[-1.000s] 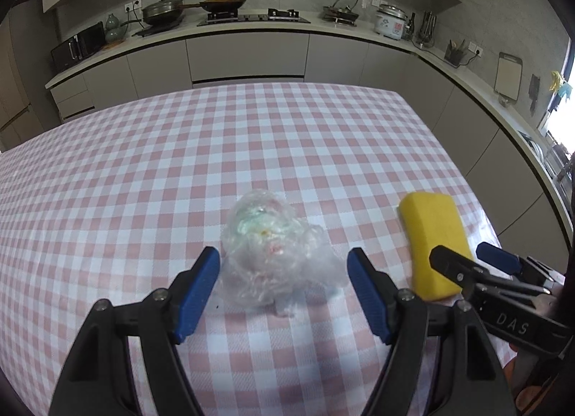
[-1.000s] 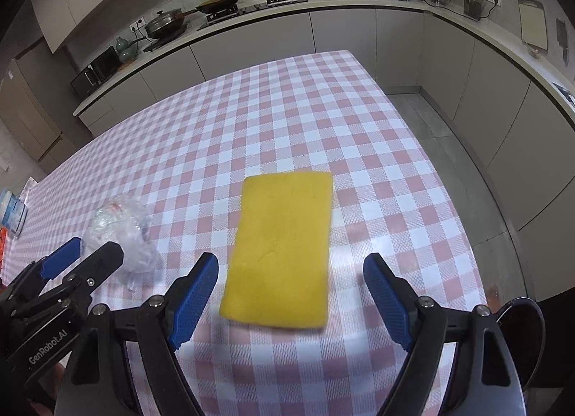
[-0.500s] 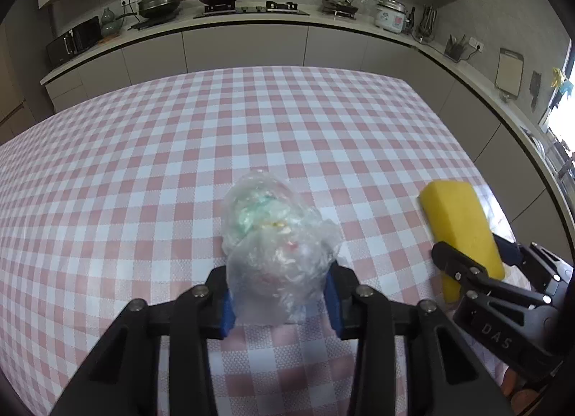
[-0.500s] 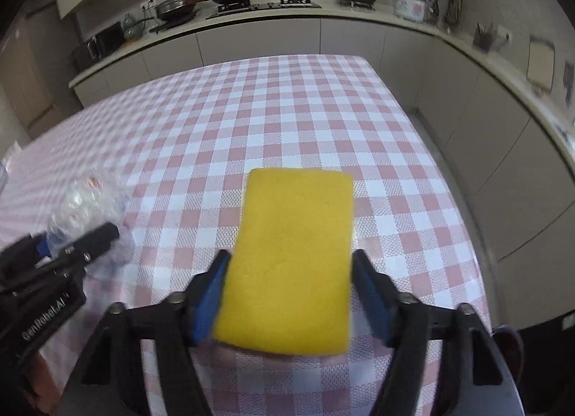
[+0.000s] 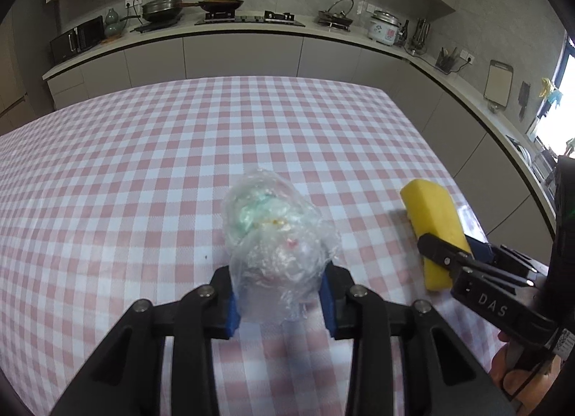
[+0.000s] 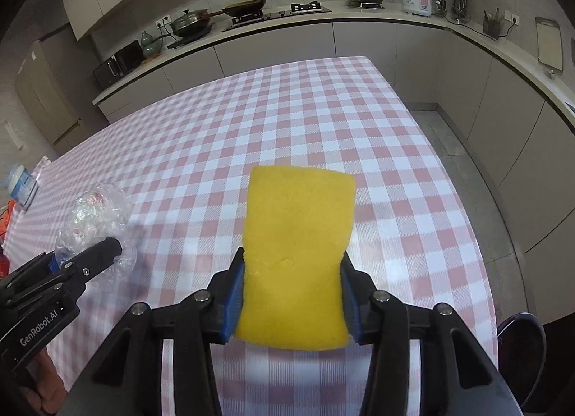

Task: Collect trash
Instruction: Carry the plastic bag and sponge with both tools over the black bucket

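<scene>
Above the checked table [image 5: 151, 150], a crumpled plastic bag [image 5: 276, 236] sits squeezed in the left gripper [image 5: 278, 302], whose jaws are closing; beside it, the right gripper [image 6: 293, 302] jaws are closing on a yellow sponge [image 6: 298, 236], seemingly lifted.

Closing now: left claw [image 5: 278, 302], wide apart a second ago, pinching the crumpled clear plastic bag [image 5: 276, 232]. Right claw [image 6: 291, 302] likewise clamping the yellow rectangular sponge [image 6: 296, 254], lifted and tilted off the table.

My left gripper [image 5: 278, 302] and right gripper [image 6: 291, 299] had black frames, silver screws, blue pads [image 5: 231, 308]; white "GenRobot.AI" and "DAS" lettering.
</scene>
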Available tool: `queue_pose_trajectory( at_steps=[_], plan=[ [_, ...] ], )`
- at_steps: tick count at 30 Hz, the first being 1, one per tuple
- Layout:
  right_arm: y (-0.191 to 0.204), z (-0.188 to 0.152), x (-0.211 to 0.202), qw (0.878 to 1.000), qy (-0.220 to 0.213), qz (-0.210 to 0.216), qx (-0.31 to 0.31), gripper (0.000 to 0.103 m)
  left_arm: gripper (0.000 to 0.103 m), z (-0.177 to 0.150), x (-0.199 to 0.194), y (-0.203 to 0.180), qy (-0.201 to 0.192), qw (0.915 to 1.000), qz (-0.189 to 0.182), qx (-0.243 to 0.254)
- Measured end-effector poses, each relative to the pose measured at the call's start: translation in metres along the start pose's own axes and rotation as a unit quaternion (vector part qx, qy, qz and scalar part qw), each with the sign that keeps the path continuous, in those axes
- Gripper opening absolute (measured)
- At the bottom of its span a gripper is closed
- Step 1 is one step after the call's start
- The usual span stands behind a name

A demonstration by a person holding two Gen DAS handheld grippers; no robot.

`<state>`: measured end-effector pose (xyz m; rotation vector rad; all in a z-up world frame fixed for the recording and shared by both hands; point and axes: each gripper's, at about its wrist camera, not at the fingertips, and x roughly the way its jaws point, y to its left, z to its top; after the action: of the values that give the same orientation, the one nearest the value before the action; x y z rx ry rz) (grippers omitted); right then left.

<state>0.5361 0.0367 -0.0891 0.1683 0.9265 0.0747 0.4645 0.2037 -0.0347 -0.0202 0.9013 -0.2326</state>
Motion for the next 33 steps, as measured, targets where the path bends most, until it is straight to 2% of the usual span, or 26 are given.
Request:
queue_pose_trajectory(
  at_steps=[7, 19, 33],
  plan=[
    [-0.007, -0.025, -0.043, 0.999, 0.003, 0.036, 0.005, 0.049, 0.036, -0.022, -0.026, -0.023, -0.005, 1.0, -0.001, -0.003],
    [-0.029, -0.08, -0.103, 0.999, 0.011, 0.052, -0.007, 0.049, 0.036, -0.068, -0.058, -0.052, -0.002, 0.9999, 0.004, -0.016],
    [-0.062, -0.11, -0.157, 0.997, -0.004, 0.073, -0.008, 0.049, 0.036, -0.095, -0.09, -0.09, -0.019, 0.9997, 0.01, -0.012]
  ],
)
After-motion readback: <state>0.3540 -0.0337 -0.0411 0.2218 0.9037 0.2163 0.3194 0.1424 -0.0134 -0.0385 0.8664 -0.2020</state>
